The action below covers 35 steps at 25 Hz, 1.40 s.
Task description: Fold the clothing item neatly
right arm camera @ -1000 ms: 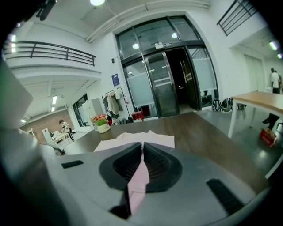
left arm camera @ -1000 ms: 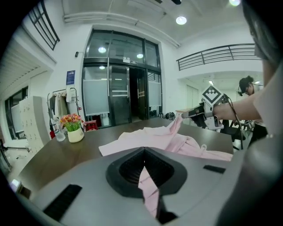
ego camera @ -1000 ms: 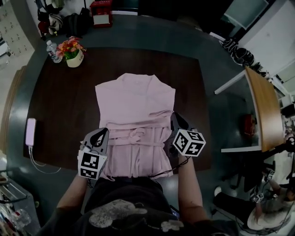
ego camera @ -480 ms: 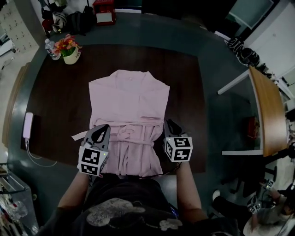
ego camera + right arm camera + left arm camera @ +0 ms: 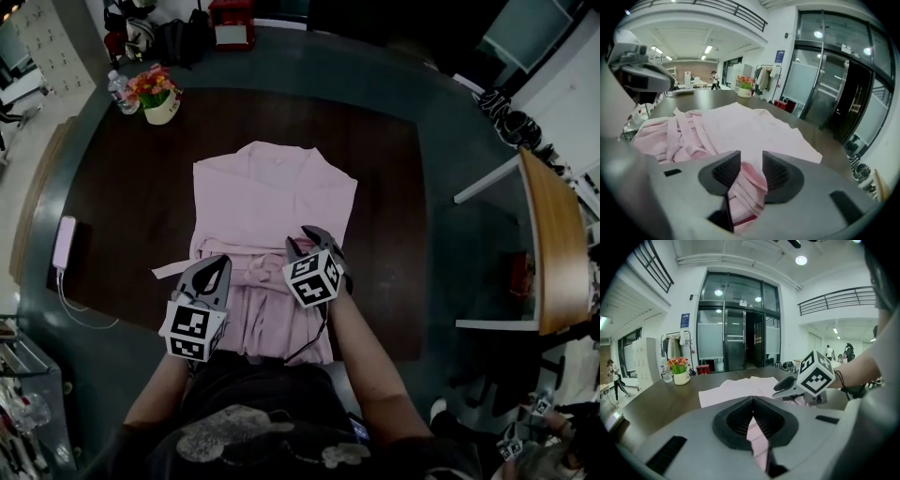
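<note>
The left gripper [image 5: 752,405] has its jaws clenched on a thin edge of the pink garment [image 5: 274,192], at its near left side. The right gripper [image 5: 751,161] is opening its jaws, and a soft fold of the same cloth lies loose between them, near the garment's middle. The garment lies on the dark surface [image 5: 122,216], its far half smooth and its near half bunched. Folding looks barely begun: one near fold seems laid inward, and the rest remains.

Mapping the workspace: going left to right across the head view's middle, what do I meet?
Pale device on a cable → left gripper → right gripper, jaws opening with the pink garment between them → wooden desk.
</note>
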{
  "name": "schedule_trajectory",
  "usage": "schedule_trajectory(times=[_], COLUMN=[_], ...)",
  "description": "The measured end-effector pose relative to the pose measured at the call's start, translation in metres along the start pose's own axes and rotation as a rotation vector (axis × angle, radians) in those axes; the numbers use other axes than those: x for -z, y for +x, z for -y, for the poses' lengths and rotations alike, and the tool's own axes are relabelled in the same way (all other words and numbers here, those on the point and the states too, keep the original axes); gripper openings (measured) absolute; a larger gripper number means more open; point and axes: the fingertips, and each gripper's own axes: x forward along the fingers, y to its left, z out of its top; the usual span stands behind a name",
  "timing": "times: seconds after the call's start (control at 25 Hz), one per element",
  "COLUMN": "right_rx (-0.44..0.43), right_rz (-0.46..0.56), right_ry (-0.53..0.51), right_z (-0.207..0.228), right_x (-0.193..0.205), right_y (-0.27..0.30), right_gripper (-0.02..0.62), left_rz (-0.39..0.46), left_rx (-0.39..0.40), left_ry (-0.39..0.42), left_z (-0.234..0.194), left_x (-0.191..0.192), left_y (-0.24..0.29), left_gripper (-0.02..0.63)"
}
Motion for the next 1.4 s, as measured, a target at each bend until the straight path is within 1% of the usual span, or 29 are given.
schedule_trajectory(times=[0.08, 0.12, 0.16, 0.2, 0.36, 0.56, 0.68, 0.8, 0.88, 0.92, 0.96, 1.04, 1.08, 1.12, 1.2, 1.32, 1.4], right_rx=[0.039, 0.068, 0.098, 0.127, 0.235, 0.397, 0.48, 0.535, 0.547, 0.531, 0.493, 0.384, 0.338, 0.315, 0.331, 0.389, 0.418], right_rz=[-0.012, -0.01, -0.008, -0.007, -0.004, 0.003, 0.013, 0.013, 0.035, 0.068, 0.11, 0.177, 0.19, 0.193, 0.198, 0.224, 0.247], right_ry=[0.013, 0.027, 0.038, 0.044, 0.091, 0.174, 0.207, 0.281, 0.331, 0.342, 0.342, 0.314, 0.296, 0.283, 0.286, 0.36, 0.401], right_z=[0.005, 0.01, 0.017, 0.025, 0.068, 0.125, 0.147, 0.164, 0.17, 0.168, 0.163, 0.141, 0.13, 0.121, 0.114, 0.106, 0.092], right_x=[0.001, 0.001, 0.003, 0.004, 0.016, 0.04, 0.052, 0.07, 0.076, 0.073, 0.065, 0.048, 0.042, 0.038, 0.036, 0.045, 0.052], right_y=[0.004, 0.003, 0.001, -0.002, -0.012, -0.025, -0.028, -0.031, -0.037, -0.041, -0.044, -0.047, -0.046, -0.047, -0.053, -0.077, -0.1], right_gripper=[0.127, 0.094, 0.048, 0.02, 0.011, 0.011, 0.012, 0.012, 0.012, 0.012, 0.012, 0.012, 0.012, 0.012, 0.012, 0.012, 0.012], left_rz=[-0.003, -0.004, -0.006, -0.012, -0.021, -0.033, -0.042, -0.059, -0.069, -0.073, -0.076, -0.083, -0.086, -0.087, -0.081, -0.076, -0.066], left_rx=[-0.01, -0.014, -0.018, -0.023, -0.038, -0.042, -0.056, -0.077, -0.092, -0.098, -0.103, -0.107, -0.105, -0.101, -0.087, -0.067, -0.051], left_ry=[-0.008, -0.012, -0.018, -0.022, -0.037, -0.039, -0.03, -0.019, -0.018, -0.021, -0.024, -0.029, -0.031, -0.033, -0.037, -0.043, -0.051], left_z=[-0.003, -0.005, -0.007, -0.01, -0.016, -0.018, -0.019, -0.022, -0.023, -0.024, -0.024, -0.026, -0.026, -0.025, -0.024, -0.025, -0.026], left_x=[0.001, 0.003, 0.005, 0.007, 0.009, 0.012, 0.011, 0.011, 0.013, 0.015, 0.017, 0.022, 0.025, 0.028, 0.036, 0.054, 0.065], left_y=[-0.003, -0.004, -0.004, -0.005, -0.005, 0.0, 0.001, 0.0, -0.002, -0.004, -0.006, -0.012, -0.015, -0.019, -0.025, -0.04, -0.054], left_gripper=[0.01, 0.011, 0.011, 0.011, 0.01, 0.01, 0.01, 0.009, 0.01, 0.01, 0.009, 0.009, 0.009, 0.011, 0.01, 0.009, 0.009])
